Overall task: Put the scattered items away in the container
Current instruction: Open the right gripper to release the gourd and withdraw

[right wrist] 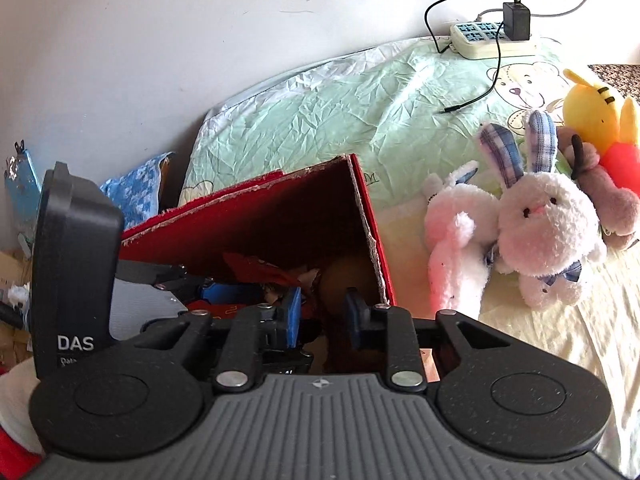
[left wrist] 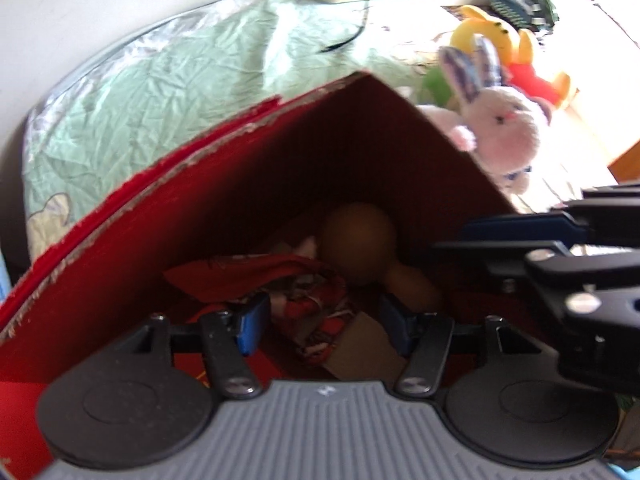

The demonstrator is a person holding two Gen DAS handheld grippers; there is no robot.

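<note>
A red cardboard box stands on the bed; it also shows in the right wrist view. Inside lie a brown plush toy and a red patterned toy. My left gripper is open over the box's inside, holding nothing. My right gripper is open at the box's right wall, empty; it enters the left wrist view from the right. A white plush rabbit, a pink-white plush, a brown plush and a yellow bear lie on the bed right of the box.
A green bear-print sheet covers the bed's far side. A power strip with a black charger and loose cable lies at the back. A blue checked cloth sits left of the box by the wall.
</note>
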